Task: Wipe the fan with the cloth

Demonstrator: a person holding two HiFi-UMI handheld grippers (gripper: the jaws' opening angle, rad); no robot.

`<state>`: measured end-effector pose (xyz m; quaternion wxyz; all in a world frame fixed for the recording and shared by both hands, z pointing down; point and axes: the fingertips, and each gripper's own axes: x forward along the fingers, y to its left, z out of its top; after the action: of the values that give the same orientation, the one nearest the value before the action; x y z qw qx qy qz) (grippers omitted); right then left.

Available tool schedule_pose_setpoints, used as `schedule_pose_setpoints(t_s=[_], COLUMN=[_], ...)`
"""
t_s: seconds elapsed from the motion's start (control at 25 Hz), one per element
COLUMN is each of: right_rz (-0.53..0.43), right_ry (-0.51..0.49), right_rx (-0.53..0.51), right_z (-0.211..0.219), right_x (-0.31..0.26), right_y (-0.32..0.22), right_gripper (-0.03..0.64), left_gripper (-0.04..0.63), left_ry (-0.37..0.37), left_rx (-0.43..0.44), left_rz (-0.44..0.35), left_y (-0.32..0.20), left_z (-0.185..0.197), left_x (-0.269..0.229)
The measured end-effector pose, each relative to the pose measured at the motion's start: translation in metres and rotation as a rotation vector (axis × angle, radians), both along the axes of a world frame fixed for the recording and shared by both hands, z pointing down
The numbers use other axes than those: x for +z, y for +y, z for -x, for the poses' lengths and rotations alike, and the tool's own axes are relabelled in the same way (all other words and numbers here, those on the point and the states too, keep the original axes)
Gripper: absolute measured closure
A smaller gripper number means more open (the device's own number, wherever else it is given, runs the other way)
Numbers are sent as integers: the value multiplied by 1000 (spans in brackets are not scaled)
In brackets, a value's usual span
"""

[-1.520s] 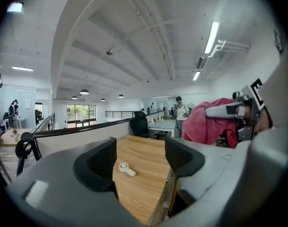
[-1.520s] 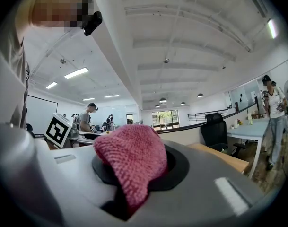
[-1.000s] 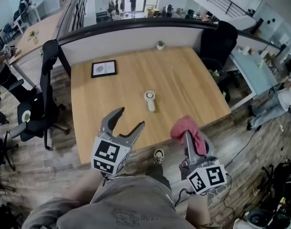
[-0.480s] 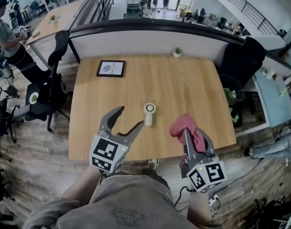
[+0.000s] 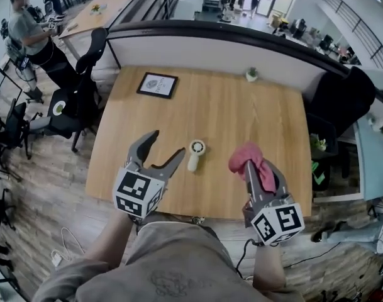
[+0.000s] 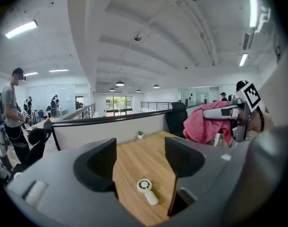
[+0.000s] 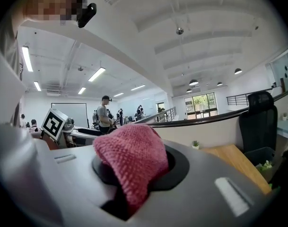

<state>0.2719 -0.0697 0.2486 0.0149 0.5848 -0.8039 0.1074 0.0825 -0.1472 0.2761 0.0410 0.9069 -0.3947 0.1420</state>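
Note:
A small white hand-held fan (image 5: 194, 154) lies flat near the middle of the wooden table (image 5: 241, 112); it also shows between the left jaws as the fan (image 6: 147, 191). My left gripper (image 5: 163, 151) hovers open just left of it, jaws wide with nothing between them. My right gripper (image 5: 261, 168) is shut on a pink cloth (image 5: 251, 162), which bunches over its tips to the right of the fan. The cloth (image 7: 133, 163) fills the right gripper view and hides the jaws there. From the left gripper view the cloth (image 6: 207, 126) hangs at the right.
A framed picture (image 5: 157, 85) lies at the table's back left and a tiny potted plant (image 5: 251, 75) at its back edge by the partition. Black office chairs (image 5: 75, 102) stand left and right of the table. A person (image 5: 31, 33) stands far left.
The view has swung, so the table sits more squarely ahead. Both grippers have moved forward over the table's near edge, closer to the fan. The left jaws stay wide and the cloth stays held.

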Motion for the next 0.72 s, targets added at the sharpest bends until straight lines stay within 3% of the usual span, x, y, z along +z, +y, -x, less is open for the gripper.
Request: schedule_pose_setpoints(t_s=[0.32, 0.72], right_rz=[38, 100], right_ry=[-22, -22], right_rx=[-26, 13], right_z=[-5, 4], right_x=[19, 49], right_y=[-21, -36], right_gripper=[535, 535], left_gripper=[275, 272], left_ry=[-23, -79], left_rx=[-17, 60], left_rz=[44, 109], left_y=[1, -6], left_z=[-7, -20], left_x=[15, 51])
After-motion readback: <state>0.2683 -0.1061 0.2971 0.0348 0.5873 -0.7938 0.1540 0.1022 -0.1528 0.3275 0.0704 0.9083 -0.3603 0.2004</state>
